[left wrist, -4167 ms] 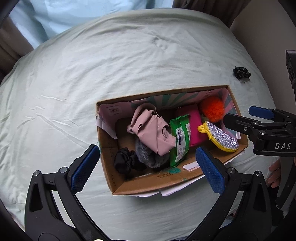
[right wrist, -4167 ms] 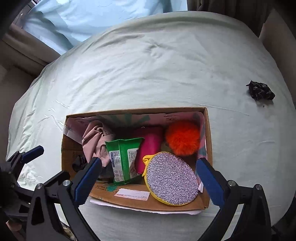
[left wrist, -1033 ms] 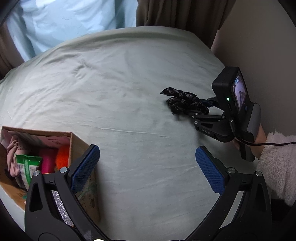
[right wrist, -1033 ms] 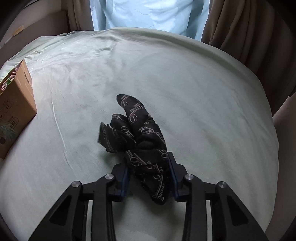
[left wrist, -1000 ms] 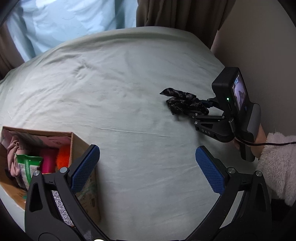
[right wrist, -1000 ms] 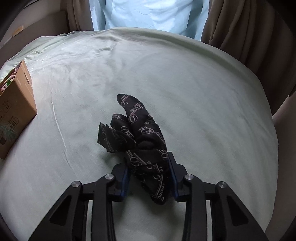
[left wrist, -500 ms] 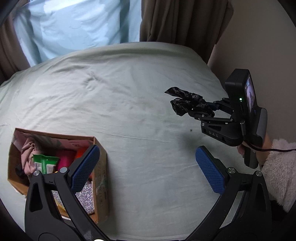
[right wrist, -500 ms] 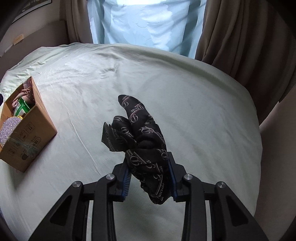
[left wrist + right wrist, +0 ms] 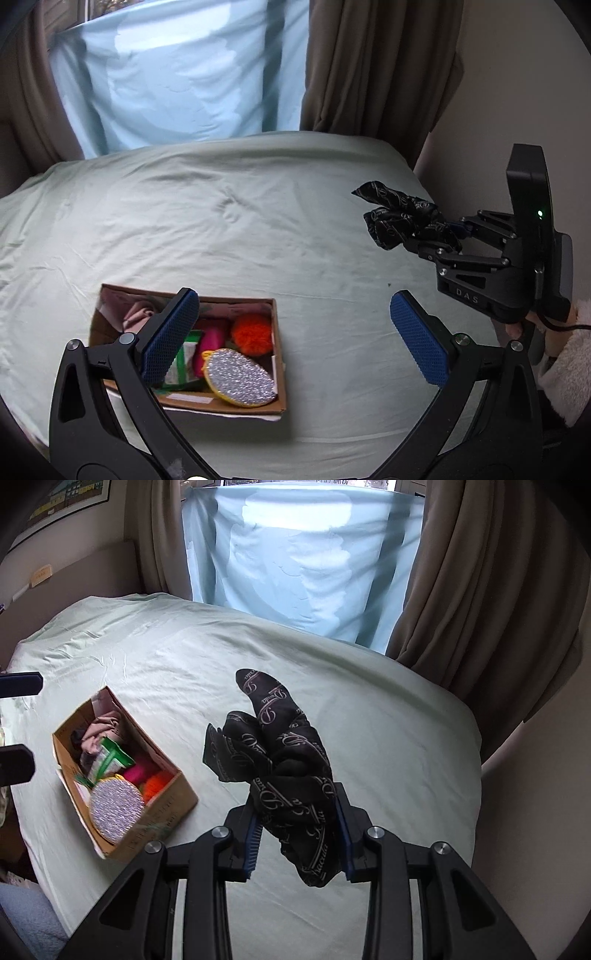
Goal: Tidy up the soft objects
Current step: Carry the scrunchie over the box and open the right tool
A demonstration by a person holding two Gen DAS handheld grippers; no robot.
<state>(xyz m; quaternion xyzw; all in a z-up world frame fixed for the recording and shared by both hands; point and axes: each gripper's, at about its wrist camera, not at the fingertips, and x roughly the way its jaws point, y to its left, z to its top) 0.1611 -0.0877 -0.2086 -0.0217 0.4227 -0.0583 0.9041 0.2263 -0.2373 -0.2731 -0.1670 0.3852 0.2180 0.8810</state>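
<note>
The black patterned scarf (image 9: 284, 760) is bunched between the blue pads of the right gripper (image 9: 298, 836), whose jaws are closed tight on it. The cloth is clear of the bed (image 9: 388, 720); its free end sticks up toward 12 o'clock and a lower fold hangs below the pads. In the left wrist view the same scarf (image 9: 402, 219) juts toward 9 o'clock from the right gripper (image 9: 448, 236), which a hand in a fluffy pale sleeve (image 9: 565, 373) holds.

The left gripper (image 9: 293, 338) stands wide open, with nothing between its pads.

The cardboard box (image 9: 168, 805) sits on the bed at 9 o'clock from the scarf, well apart from it. Inside lie a glittery round pad (image 9: 240, 376), an orange pompom (image 9: 253, 334), a pink item (image 9: 212, 341), a green packet (image 9: 112, 760) and pink cloth (image 9: 136, 315).

Brown curtains (image 9: 491, 602) and a pale blue sheet (image 9: 303, 550) hang behind the bed at 12 o'clock.
</note>
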